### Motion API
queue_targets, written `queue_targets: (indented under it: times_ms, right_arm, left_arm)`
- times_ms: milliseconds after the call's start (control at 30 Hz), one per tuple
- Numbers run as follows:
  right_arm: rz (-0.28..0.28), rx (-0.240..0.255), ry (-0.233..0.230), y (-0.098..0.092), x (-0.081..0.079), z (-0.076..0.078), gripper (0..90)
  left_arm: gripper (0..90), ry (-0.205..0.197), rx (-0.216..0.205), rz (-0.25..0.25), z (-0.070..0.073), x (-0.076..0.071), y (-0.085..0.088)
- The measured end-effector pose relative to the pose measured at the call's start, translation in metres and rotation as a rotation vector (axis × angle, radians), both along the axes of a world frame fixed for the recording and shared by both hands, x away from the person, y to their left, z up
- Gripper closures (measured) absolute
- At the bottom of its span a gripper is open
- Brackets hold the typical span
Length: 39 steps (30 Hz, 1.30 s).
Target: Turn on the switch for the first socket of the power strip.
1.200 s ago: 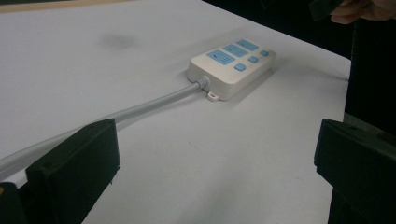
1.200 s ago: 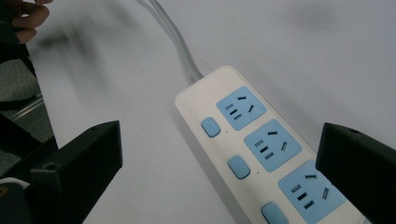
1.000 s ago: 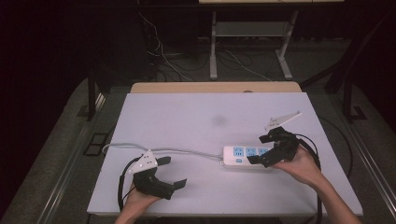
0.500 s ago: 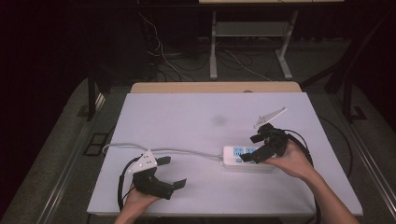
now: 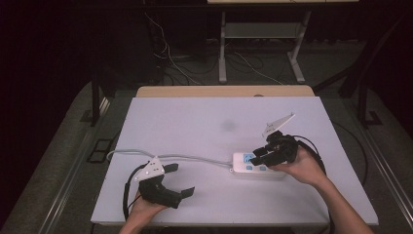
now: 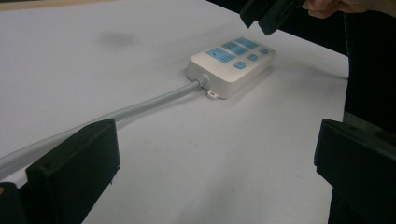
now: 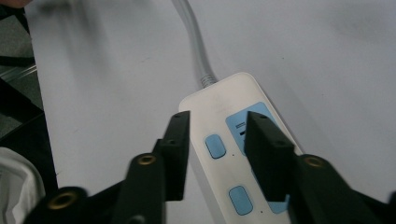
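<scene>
Black jaws of the right claw (image 7: 215,154) are apart, a narrow gap between them, hanging just above the cord end of the power strip (image 7: 243,154). Nothing clamped. One jaw sits over the blue socket panel, the other over the plain white edge near a small blue button. Contact can't be confirmed; in the high view the right claw (image 5: 265,155) overlaps the strip's top.

Power strip (image 5: 258,166) lies flat on the white worktop (image 5: 195,122), right of centre, its grey cord (image 5: 185,157) running left toward the left claw (image 5: 178,180).

Left claw: jaws spread wide, empty, resting near the front-left of the worktop with the hand behind it. In the left gripper view the cord (image 6: 135,109) passes just beside its left jaw, not between the jaws.

Progress, my read: approach stage only. Strip not gripped, not lifted, no button visibly pressed. Left to do: close on it or press down, whichever is intended.

Room: wide bare surface behind and left of the strip. Tighter on the near side: the strip is closer to the front edge than the back, and the right edge isn't far. The cord is the only snag, lying across the middle-left.
</scene>
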State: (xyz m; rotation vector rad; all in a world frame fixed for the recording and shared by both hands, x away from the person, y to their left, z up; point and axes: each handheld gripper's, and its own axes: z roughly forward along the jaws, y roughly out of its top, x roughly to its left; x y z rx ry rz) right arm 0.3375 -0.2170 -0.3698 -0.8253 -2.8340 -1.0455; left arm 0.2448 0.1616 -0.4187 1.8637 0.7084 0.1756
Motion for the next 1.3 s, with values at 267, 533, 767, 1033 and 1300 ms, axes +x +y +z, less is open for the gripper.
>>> queue_targets:
  times_ms: [267,533,767,1033,1300]
  right_arm:
    - [0.042,-0.015,0.005,0.002,0.006,-0.006,89.2]
    - [0.063,-0.039,0.02,0.007,0.007,-0.013,89.3]
    - [0.065,-0.046,0.047,0.01,0.01,-0.022,89.3]
    - [0.064,-0.047,0.07,0.013,0.012,-0.031,89.3]
    - [0.087,-0.066,0.058,0.019,0.012,-0.036,89.5]
  left_arm:
    - [0.0,0.001,0.002,-0.005,0.0,0.0,0.0]
    - [0.0,-0.006,0.0,-0.01,0.0,-0.001,-0.001]
    - [0.0,-0.006,0.001,-0.012,0.0,-0.001,-0.001]
    - [0.0,-0.004,0.007,-0.018,0.0,0.0,-0.002]
    - [0.0,-0.009,0.011,-0.022,0.0,-0.001,-0.002]
